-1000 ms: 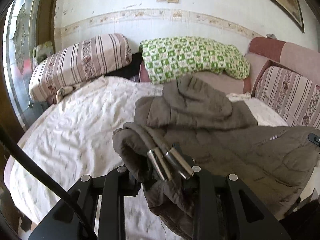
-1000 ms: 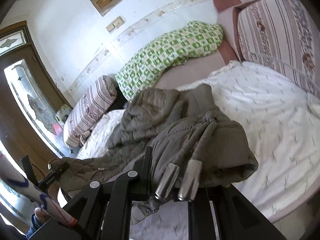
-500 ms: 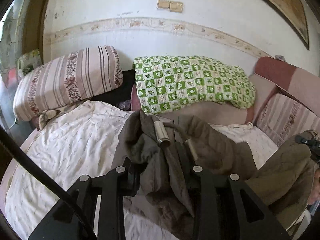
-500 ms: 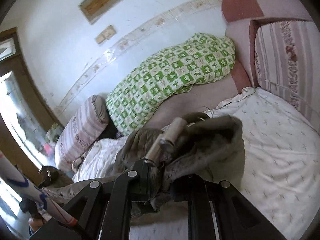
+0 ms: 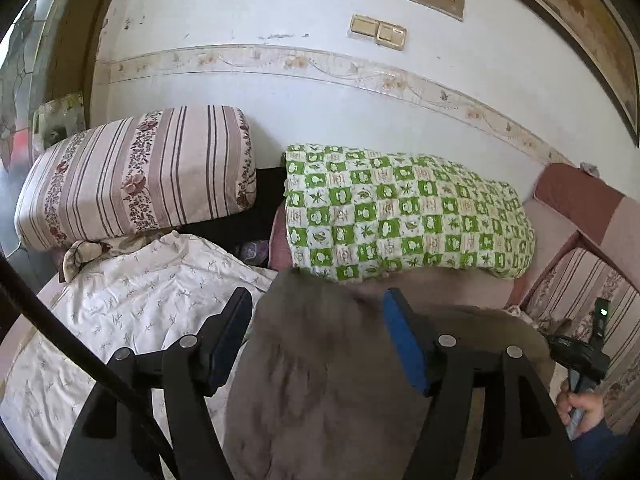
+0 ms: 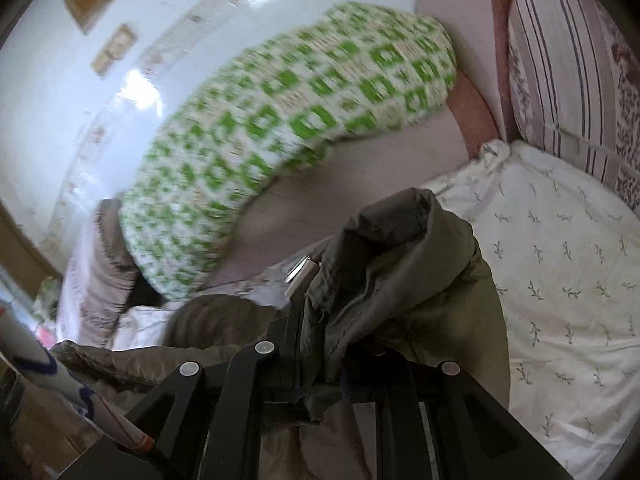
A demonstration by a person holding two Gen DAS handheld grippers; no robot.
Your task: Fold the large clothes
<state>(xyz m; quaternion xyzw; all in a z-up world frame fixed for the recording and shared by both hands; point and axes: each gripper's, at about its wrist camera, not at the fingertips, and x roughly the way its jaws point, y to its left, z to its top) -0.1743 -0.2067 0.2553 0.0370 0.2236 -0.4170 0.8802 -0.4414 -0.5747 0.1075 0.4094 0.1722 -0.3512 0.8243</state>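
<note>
An olive-brown padded jacket point(image 5: 320, 380) lies on the white leaf-print sheet point(image 5: 132, 312) of the bed. My left gripper point(image 5: 316, 320) is open, its blue-padded fingers point(image 5: 404, 344) spread to either side of the jacket's fabric, which lies between and below them. My right gripper point(image 6: 324, 344) is shut on a bunched fold of the jacket point(image 6: 400, 272), with a metal cord end point(image 6: 302, 276) sticking out beside it. The right gripper also shows at the right edge of the left wrist view point(image 5: 580, 356).
A striped floral pillow point(image 5: 132, 176) and a green checked pillow point(image 5: 404, 212) lie against the wall at the head of the bed. A striped cushion point(image 6: 572, 80) stands on the right. The white sheet point(image 6: 560, 280) stretches right of the jacket.
My left gripper has opened and let go of the jacket fold and its cord ends. Both grippers have moved forward toward the pillows. The right still holds its fold.
</note>
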